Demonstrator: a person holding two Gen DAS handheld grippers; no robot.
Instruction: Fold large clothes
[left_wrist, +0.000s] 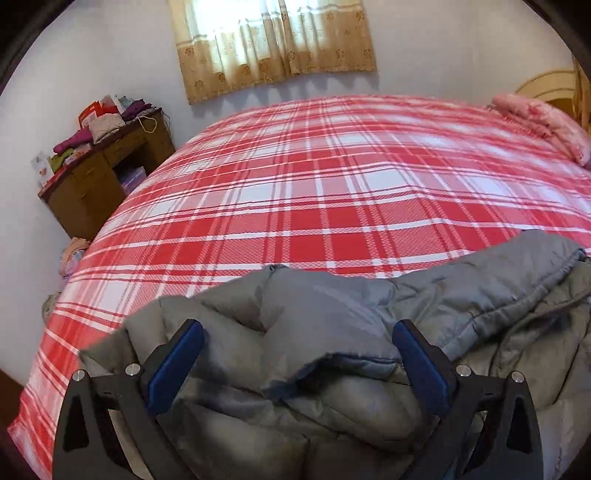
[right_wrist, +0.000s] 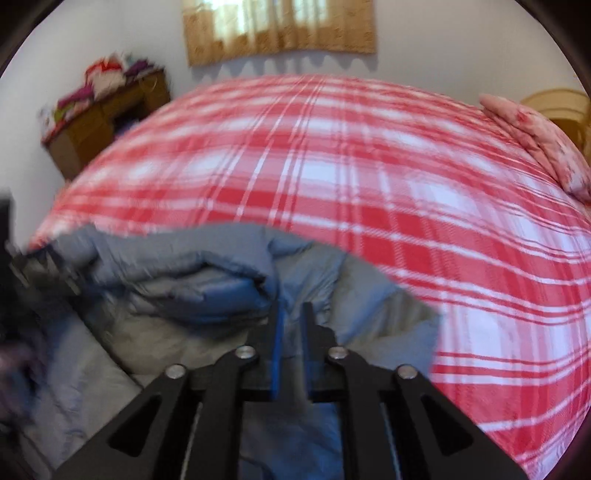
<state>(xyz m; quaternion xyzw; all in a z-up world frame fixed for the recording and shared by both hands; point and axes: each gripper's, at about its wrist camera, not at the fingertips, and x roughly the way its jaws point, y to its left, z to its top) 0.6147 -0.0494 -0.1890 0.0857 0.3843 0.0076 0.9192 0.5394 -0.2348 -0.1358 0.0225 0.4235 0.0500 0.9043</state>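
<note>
A grey-blue padded jacket lies bunched on the near edge of the bed. In the left wrist view my left gripper hovers over it with its blue-padded jaws spread wide; a fold of the jacket rises between them and touches neither pad. The right wrist view is blurred. There my right gripper stands over the jacket with a narrow gap between its pads, and they grip no fabric. A dark blurred shape at that view's left edge cannot be made out.
The bed's red and white plaid sheet stretches to the far wall. A pink pillow lies at the back right. At the back left, a brown desk is stacked with clothes. A curtained window is behind.
</note>
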